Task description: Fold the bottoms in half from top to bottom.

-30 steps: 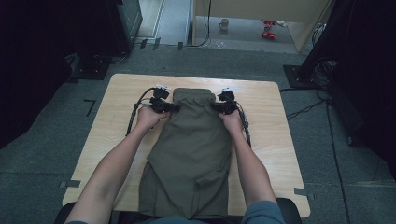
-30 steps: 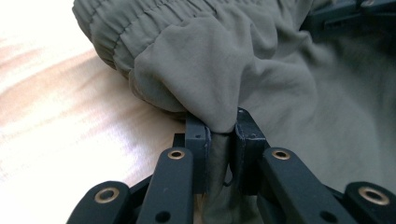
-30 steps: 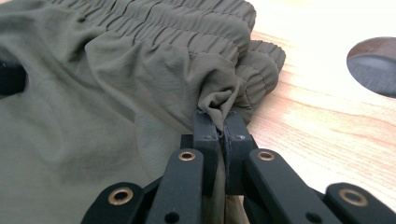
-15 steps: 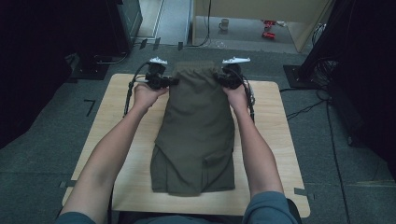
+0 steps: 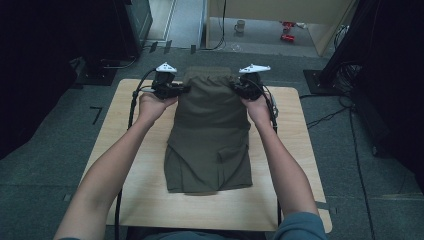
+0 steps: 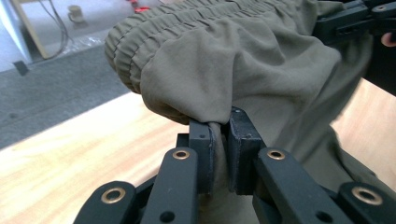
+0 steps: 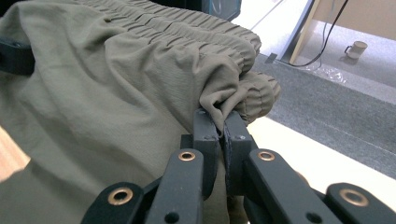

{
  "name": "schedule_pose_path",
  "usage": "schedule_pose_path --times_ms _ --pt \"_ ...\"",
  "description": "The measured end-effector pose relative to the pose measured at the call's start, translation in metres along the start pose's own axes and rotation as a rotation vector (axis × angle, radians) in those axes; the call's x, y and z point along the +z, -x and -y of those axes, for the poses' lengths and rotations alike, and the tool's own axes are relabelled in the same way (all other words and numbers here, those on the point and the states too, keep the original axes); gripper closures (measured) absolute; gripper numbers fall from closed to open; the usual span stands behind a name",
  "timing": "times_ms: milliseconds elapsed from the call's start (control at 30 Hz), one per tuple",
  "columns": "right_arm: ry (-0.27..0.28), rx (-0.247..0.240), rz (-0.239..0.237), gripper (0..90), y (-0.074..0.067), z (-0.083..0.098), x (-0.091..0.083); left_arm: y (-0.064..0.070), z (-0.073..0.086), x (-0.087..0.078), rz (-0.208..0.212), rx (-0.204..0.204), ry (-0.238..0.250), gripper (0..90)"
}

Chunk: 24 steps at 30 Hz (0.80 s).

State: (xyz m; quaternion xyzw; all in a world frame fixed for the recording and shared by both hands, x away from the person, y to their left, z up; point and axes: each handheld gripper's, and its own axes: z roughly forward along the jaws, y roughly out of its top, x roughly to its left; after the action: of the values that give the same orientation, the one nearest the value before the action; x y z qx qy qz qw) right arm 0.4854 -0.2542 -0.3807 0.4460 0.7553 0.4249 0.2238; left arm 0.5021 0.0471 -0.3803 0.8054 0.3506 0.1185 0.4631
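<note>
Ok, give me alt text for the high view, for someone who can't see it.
Two hand-held tongs, the left tongs and the right tongs, each pinch a side of the olive shorts near the elastic waistband, holding that end up over the far part of a wooden table. The leg end of the shorts lies on the tabletop between the person's forearms.

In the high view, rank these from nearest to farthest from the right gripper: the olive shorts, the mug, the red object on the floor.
From the right gripper:
1. Olive shorts: clamped in its fingers, on the table.
2. Red object: floor beyond the table, slightly right.
3. Mug: floor beyond, about as far; too close to call.
</note>
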Motion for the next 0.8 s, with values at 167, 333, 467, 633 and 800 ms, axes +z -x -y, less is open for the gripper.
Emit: schedule_pose_path --times_ms 167,333,467,633,800 --pt "-0.012 -0.004 -0.044 86.7 -0.005 0.011 -0.010 0.012 0.013 -0.008 0.006 0.042 -0.025 82.7" --pt "-0.021 -0.035 -0.052 86.6 -0.016 0.022 -0.017 0.019 0.028 -0.016 0.018 0.039 -0.029 82.7" --pt "-0.030 -0.054 -0.058 86.3 -0.020 0.028 -0.021 0.024 0.035 -0.020 0.023 0.045 -0.031 82.7" --pt "-0.037 -0.063 -0.064 86.2 -0.028 0.037 -0.027 0.031 0.045 -0.025 0.033 0.047 -0.032 82.7" --pt "-0.043 -0.045 -0.101 85.9 -0.031 0.052 -0.034 0.037 0.053 -0.029 0.042 0.060 -0.044 82.6"
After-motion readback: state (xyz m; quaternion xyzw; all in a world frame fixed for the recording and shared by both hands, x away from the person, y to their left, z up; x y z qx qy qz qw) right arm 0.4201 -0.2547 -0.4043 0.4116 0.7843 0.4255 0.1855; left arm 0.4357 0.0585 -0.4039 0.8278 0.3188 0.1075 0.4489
